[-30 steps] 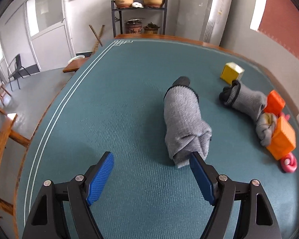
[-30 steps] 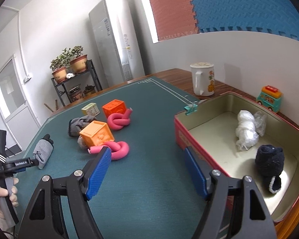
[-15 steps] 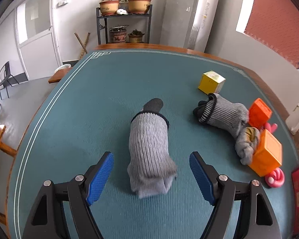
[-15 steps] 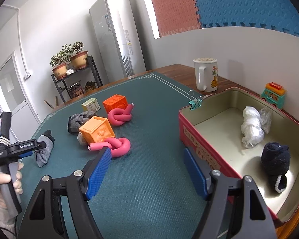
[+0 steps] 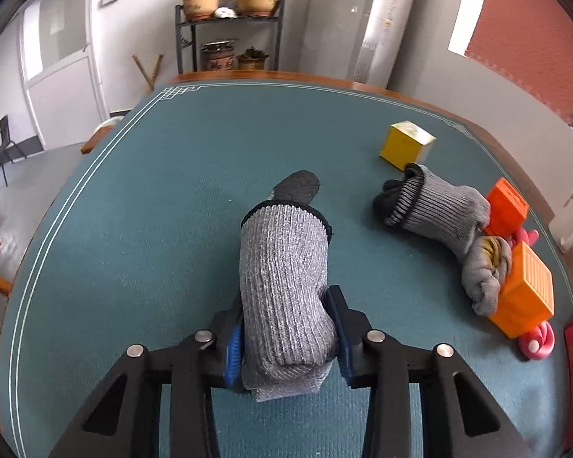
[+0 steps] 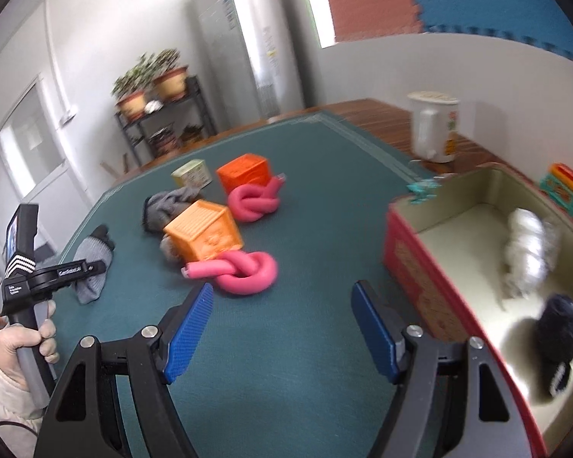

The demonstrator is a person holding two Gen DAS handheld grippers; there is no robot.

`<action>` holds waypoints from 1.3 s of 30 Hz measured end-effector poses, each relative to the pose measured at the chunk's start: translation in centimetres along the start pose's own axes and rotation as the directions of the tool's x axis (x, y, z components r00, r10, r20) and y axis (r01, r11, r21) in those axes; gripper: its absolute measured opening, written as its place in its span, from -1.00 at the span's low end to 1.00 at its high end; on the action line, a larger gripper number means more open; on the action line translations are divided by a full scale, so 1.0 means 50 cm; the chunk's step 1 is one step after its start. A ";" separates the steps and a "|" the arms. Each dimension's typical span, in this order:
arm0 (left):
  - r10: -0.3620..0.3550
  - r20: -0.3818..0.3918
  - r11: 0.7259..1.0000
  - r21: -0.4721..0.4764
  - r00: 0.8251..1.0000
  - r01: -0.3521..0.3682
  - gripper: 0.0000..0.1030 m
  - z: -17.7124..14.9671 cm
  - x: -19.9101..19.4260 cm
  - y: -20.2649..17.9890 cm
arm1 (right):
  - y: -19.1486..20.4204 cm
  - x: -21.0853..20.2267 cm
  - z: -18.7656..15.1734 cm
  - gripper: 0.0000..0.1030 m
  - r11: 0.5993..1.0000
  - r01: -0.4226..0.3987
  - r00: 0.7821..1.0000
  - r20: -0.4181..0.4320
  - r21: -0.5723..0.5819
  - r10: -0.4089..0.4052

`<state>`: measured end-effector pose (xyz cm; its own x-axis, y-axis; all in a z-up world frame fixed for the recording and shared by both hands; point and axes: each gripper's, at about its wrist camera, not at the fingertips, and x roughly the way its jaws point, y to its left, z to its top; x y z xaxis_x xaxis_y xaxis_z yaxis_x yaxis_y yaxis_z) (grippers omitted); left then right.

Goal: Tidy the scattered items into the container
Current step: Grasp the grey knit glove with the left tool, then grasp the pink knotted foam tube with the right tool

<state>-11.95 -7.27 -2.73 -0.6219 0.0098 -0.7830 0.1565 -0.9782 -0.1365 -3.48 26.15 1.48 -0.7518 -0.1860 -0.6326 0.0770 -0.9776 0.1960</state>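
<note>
Grey ribbed knit fills the left gripper point(image 5: 286, 343): its jaws are closing, the blue pads pressing both sides of the rolled grey sock point(image 5: 284, 286), which stretches ahead of them on the teal mat point(image 5: 152, 229). The right gripper point(image 6: 282, 328) hangs spread and empty, the knotted pink foam tube point(image 6: 244, 271) just ahead, the red tin container point(image 6: 431, 290) to its right.

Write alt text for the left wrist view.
The left gripper is closing its blue pads on a rolled grey sock lying on a green table mat. To the right lie another grey sock, a yellow cube and orange blocks.
</note>
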 end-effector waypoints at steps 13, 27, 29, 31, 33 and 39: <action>-0.108 0.017 0.992 0.066 0.994 0.107 -0.23 -0.010 -0.060 -0.052 | 0.057 0.155 0.016 0.55 0.988 -0.029 0.986 -0.167 -0.154 0.003; -0.114 -0.027 0.990 0.079 0.993 0.116 -0.22 -0.020 -0.031 -0.070 | 0.061 0.197 0.029 -0.01 0.982 -0.046 0.979 -0.201 -0.184 0.009; -0.114 -0.029 0.990 0.082 0.993 0.116 -0.22 -0.022 -0.032 -0.072 | 0.061 0.193 0.028 -0.11 0.982 -0.036 0.980 -0.197 -0.186 -0.001; -0.116 -0.026 0.989 0.087 0.993 0.117 -0.22 -0.023 -0.033 -0.075 | 0.062 0.190 0.027 -0.11 0.982 -0.027 0.981 -0.193 -0.186 -0.009; -0.116 -0.024 0.989 0.093 0.993 0.118 -0.22 -0.024 -0.035 -0.079 | 0.059 0.183 0.027 -0.12 0.984 -0.017 0.984 -0.178 -0.176 -0.015; -0.122 -0.018 0.985 0.120 0.992 0.123 -0.22 -0.033 -0.043 -0.096 | 0.053 0.141 0.028 -0.13 0.988 0.019 0.995 -0.094 -0.154 -0.034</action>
<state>-10.10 -2.24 -1.38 -0.6223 0.1330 -0.7714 -0.0146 -0.9873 -0.1584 -9.50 22.38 -1.41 -0.6892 -0.1614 -0.7064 0.1626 -0.9845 0.0662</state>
